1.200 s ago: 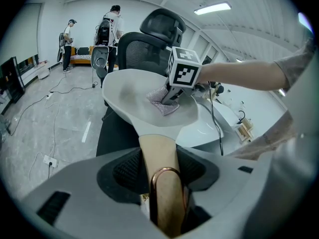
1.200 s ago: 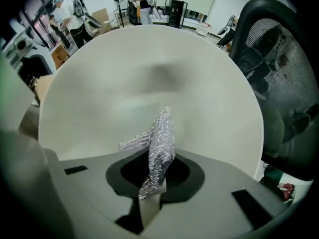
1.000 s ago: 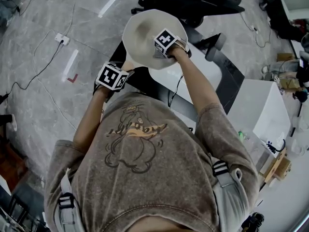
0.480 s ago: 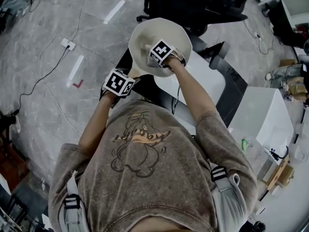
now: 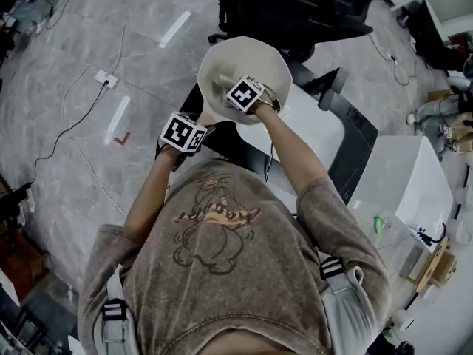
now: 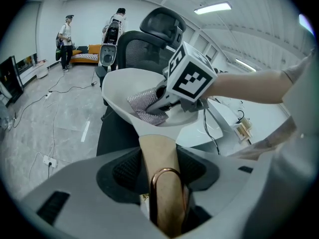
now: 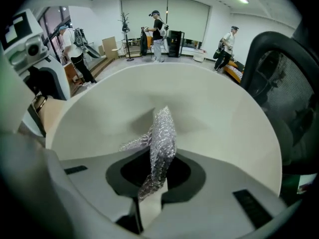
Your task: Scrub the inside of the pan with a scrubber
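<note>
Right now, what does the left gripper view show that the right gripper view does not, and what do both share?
Only the left gripper view: the pan's tan wooden handle with its copper hanging loop, clamped in the left gripper, and the right gripper seen from outside. Only the right gripper view: that gripper's own jaws closed on the silvery mesh scrubber. Both: the cream round pan with the scrubber inside it.

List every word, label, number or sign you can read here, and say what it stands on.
No text reads clearly.
T-shirt: lettering in the cartoon print, too blurred to read.
Left cube and right cube: black-and-white square patterns, no words.
</note>
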Available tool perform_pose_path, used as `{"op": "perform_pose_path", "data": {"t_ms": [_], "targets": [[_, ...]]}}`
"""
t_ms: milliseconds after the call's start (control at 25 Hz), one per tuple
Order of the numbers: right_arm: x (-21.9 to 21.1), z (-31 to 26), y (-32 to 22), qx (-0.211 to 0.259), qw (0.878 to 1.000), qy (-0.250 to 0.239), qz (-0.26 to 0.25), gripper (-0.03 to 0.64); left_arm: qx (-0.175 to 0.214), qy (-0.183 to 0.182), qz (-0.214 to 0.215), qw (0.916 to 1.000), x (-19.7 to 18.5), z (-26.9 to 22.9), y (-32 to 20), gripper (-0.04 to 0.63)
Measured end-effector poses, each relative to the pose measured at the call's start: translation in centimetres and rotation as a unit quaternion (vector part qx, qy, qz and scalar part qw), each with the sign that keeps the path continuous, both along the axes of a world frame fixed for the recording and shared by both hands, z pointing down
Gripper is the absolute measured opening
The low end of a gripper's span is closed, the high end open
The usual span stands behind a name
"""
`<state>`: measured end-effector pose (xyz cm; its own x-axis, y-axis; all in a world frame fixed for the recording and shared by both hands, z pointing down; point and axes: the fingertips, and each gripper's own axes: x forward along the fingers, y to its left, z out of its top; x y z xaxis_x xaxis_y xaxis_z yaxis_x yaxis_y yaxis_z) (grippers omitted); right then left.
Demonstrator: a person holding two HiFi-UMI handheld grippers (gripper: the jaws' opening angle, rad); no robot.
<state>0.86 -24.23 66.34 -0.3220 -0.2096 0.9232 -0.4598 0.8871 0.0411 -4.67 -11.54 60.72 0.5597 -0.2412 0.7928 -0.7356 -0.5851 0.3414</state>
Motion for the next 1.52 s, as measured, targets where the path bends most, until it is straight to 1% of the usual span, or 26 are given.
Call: {"op": "perform_pose_path", "data": {"t_ms": [120,240,320,440,480,560,640,680,760,880,960,1040,1160,1320,1400,1520], "targets": [[0.8,-1.3,-0.6,0.007,0.999,-0.037,0.037,0.066,0.010,-0.013,0.004,0.9999,-0.3,-0.1,-0.3,0.232],[2.2,-2.7,-0.7,0.006,0.996,-0.057,0.069,0.067,0.021,-0.019,0.003,0.9996,-0.4,-0.6,-0.4,0.232],[3.0,-3.6,-0.6,0.018,0.995,-0.061,0.077,0.067,0.037,-0.013,-0.004,0.9992,-0.5,-1.5,-0.7,0.232],[4.0,-5.3,-0.4,0.055,0.993,-0.062,0.079,0.067,0.079,0.006,-0.030,0.9964,-0.8,-3.9,-2.2,0.230],[4.1,-6.0,-0.3,0.067,0.992,-0.068,0.079,0.067,0.094,0.013,-0.041,0.9946,-1.0,-4.8,-2.7,0.216],[4.1,-7.5,0.2,0.086,0.989,-0.090,0.085,0.067,0.121,0.022,-0.060,0.9906,-1.4,-6.4,-3.8,0.046],[4.2,-9.4,0.8,0.106,0.982,-0.117,0.100,0.067,0.137,0.031,-0.068,0.9877,-1.4,-7.7,-4.4,0.020],[4.3,-10.4,1.1,0.117,0.979,-0.131,0.107,0.067,0.144,0.036,-0.068,0.9866,-1.3,-8.3,-4.5,0.018],[4.5,-12.5,1.8,0.140,0.969,-0.159,0.124,0.067,0.157,0.041,-0.067,0.9845,-1.2,-9.3,-4.7,0.018],[4.6,-15.8,3.1,0.169,0.951,-0.208,0.152,0.067,0.180,0.048,-0.069,0.9801,-0.9,-11.1,-5.1,0.018],[4.4,-18.0,4.2,0.190,0.937,-0.243,0.166,0.067,0.199,0.056,-0.070,0.9758,-0.7,-12.5,-5.3,0.018],[4.3,-20.2,5.1,0.213,0.919,-0.280,0.180,0.067,0.221,0.074,-0.073,0.9698,-0.5,-14.0,-5.4,0.018],[4.6,-22.8,6.4,0.250,0.891,-0.320,0.202,0.068,0.255,0.103,-0.080,0.9580,0.0,-16.0,-5.6,0.018],[5.6,-24.9,7.8,0.293,0.859,-0.353,0.228,0.069,0.296,0.117,-0.086,0.9442,0.4,-17.2,-5.5,0.018],[5.9,-25.4,8.6,0.313,0.849,-0.358,0.229,0.067,0.322,0.128,-0.087,0.9342,0.6,-17.9,-5.2,0.018],[6.2,-25.5,9.6,0.329,0.841,-0.361,0.234,0.069,0.370,0.137,-0.083,0.9151,0.9,-19.0,-4.5,0.018]]}}
